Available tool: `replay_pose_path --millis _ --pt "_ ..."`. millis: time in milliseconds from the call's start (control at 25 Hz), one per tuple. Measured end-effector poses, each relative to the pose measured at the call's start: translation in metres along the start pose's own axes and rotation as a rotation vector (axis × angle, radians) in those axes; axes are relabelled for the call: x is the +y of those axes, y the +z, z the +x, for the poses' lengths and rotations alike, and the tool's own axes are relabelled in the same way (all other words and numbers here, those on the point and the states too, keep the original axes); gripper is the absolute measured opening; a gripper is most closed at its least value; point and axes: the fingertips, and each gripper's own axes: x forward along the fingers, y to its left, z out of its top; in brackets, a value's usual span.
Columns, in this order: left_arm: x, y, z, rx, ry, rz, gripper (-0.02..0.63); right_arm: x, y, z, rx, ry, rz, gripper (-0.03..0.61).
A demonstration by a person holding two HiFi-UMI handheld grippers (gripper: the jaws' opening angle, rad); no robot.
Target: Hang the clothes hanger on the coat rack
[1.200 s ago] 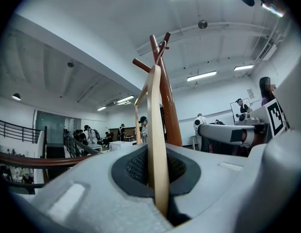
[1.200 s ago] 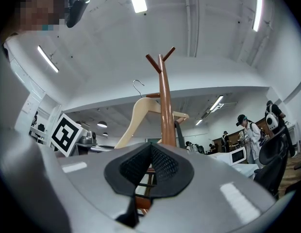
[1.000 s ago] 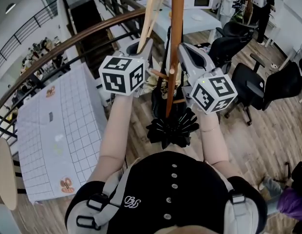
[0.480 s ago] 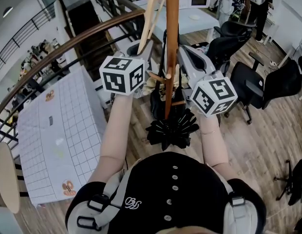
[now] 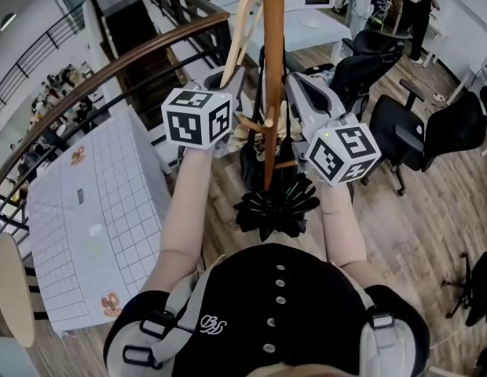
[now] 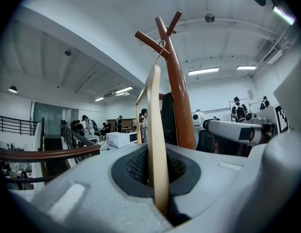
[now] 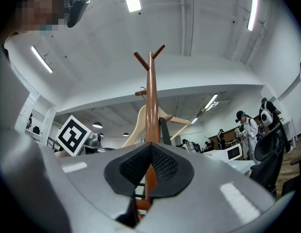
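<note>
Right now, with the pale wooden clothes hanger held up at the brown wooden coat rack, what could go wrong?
1. The left gripper is shut on the pale wooden clothes hanger. Its thin metal hook lies at a short peg, but I cannot tell whether it is fully seated. If released early, it may drop.
2. The right gripper is shut on the brown wooden coat rack pole. A sideways pull might tilt the rack.

Coat rack (image 5: 271, 93): standing between both grippers.
Clothes hanger (image 6: 155, 130): hanging on the rack's upper left branch.
Left gripper (image 6: 158, 188): clamping the hanger, left of the rack.
Right gripper (image 7: 146, 178): sitting just right of the rack.
</note>
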Motion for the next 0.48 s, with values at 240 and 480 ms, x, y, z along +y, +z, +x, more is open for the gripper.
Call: replay_pose_path --millis 240,480 --pt "-0.001 -0.007 0.005 0.011 -0.009 -0.003 0.005 -0.002 -0.004 0.001 0.007 0.001 0.010 0.000" --pt "-0.005 -0.014 0.007 0.015 -0.013 0.016 0.006 -0.003 -0.010 -0.002 0.011 0.002 0.025 0.000"
